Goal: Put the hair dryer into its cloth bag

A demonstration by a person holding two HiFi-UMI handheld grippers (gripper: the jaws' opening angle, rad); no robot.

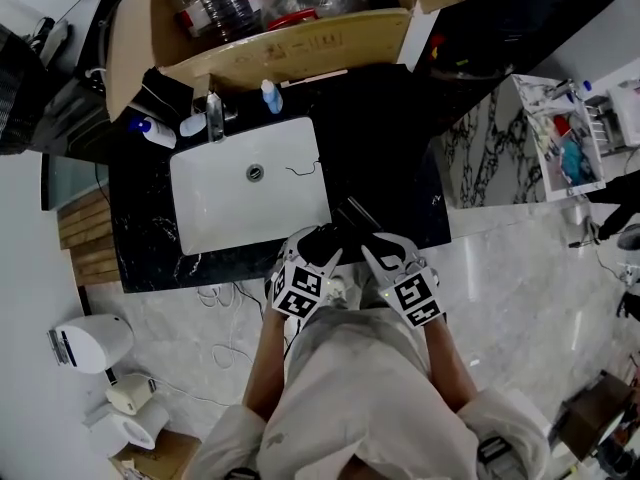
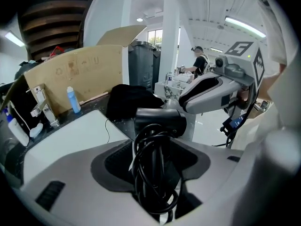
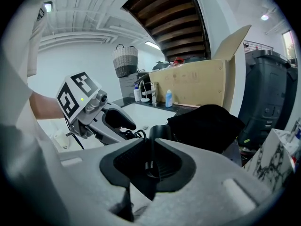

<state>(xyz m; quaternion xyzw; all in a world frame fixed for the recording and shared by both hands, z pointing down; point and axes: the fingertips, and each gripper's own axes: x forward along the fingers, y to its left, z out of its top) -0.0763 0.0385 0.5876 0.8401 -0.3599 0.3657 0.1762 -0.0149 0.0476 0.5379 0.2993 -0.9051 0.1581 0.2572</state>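
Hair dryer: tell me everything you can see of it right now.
The hair dryer is matte black, plastic by its look: a short barrel lying crosswise over a handle wrapped in coiled black cord. It sits between the parted jaws of the left claw, near the black cloth bag. The right claw pinches a thin black part of it.

The head camera looks steeply down from above the person onto the black bench (image 1: 400, 168) and white sink (image 1: 235, 203), with the left claw (image 1: 318, 250) and right claw (image 1: 385, 250) close below at 6 o'clock. Each claw camera sits low behind its own jaws and faces across the bench. The left one sees the right claw at 2 o'clock, the right one the left claw at 9 o'clock. All three views share the sink and the cardboard box (image 1: 300, 43).
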